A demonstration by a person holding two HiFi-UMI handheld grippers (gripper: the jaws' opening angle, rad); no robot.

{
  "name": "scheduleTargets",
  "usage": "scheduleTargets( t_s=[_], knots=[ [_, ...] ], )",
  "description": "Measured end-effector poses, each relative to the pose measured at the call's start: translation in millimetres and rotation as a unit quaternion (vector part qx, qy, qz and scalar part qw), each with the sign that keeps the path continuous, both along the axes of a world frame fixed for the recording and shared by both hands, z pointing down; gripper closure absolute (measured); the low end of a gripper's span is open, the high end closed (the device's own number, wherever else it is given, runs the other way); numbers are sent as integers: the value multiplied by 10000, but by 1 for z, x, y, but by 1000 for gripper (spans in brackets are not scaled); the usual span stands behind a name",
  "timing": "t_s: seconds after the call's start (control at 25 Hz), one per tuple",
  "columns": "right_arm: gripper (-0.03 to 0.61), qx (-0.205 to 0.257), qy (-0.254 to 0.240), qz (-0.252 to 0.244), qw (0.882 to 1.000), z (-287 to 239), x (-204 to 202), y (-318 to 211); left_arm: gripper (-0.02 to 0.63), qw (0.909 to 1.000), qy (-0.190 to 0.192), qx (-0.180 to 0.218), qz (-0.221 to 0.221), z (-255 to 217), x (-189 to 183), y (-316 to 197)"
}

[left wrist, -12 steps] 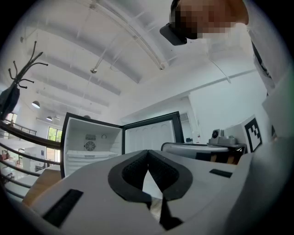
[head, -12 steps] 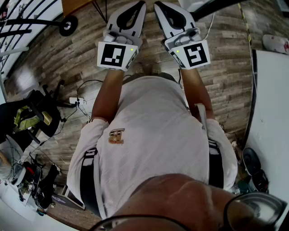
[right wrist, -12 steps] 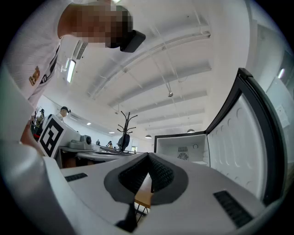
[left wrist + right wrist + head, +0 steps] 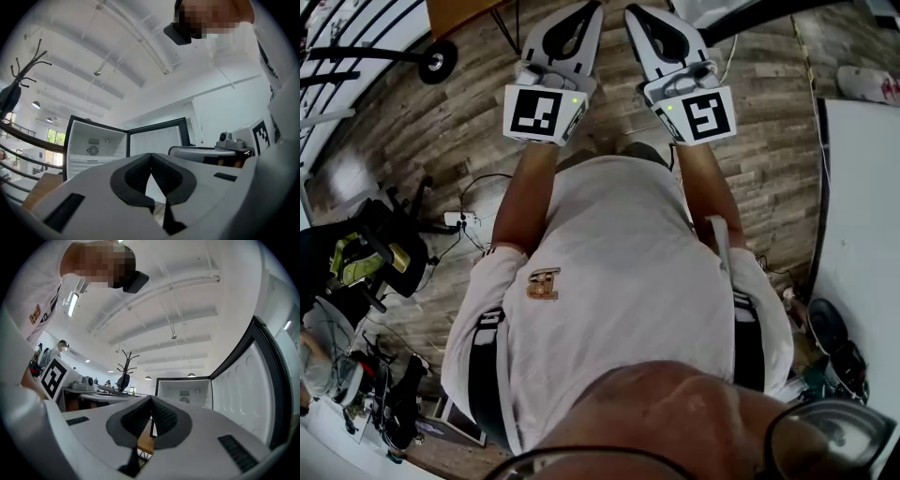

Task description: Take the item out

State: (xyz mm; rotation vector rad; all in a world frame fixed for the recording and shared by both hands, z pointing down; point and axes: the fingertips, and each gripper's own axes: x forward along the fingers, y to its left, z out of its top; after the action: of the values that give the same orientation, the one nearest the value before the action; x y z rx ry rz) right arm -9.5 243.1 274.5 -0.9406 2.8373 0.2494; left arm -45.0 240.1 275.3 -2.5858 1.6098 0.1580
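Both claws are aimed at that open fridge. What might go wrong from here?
1. The left claw and right claw are both shut and empty; pushed into the fridge like that, they would likely knock things rather than grasp them.
2. The open fridge door stands on the right claw's side and might get bumped.
3. A power strip with cables lies on the floor at the person's left, a possible trip.

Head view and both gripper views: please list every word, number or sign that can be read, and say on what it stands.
No text here can be read.
Shirt emblem: gold, too blurred to read.
Fridge label: too small to read.
Left cube: black square marker pattern, no words.
Right cube: black square marker pattern, no words.
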Motion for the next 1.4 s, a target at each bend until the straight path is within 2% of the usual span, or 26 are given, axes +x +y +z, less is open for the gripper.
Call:
scheduleTargets(
  t_s=[0.48, 0.72, 1.08, 1.4],
  knots=[
    [546, 57, 152, 456, 9988, 7, -43, 3, 595, 9993, -38, 53, 372, 10, -48, 0],
    [546, 135, 257, 609, 9977, 10, -51, -4, 595, 9990, -48, 52, 445, 15, -60, -8],
    [546, 220, 264, 618, 9975, 15, -54, -38, 595, 9989, -107, 23, 451, 23, -59, -40],
    [546, 219, 287, 574, 9977, 19, -53, -101, 595, 9992, -178, -58, 356, 30, -60, -103]
  ],
)
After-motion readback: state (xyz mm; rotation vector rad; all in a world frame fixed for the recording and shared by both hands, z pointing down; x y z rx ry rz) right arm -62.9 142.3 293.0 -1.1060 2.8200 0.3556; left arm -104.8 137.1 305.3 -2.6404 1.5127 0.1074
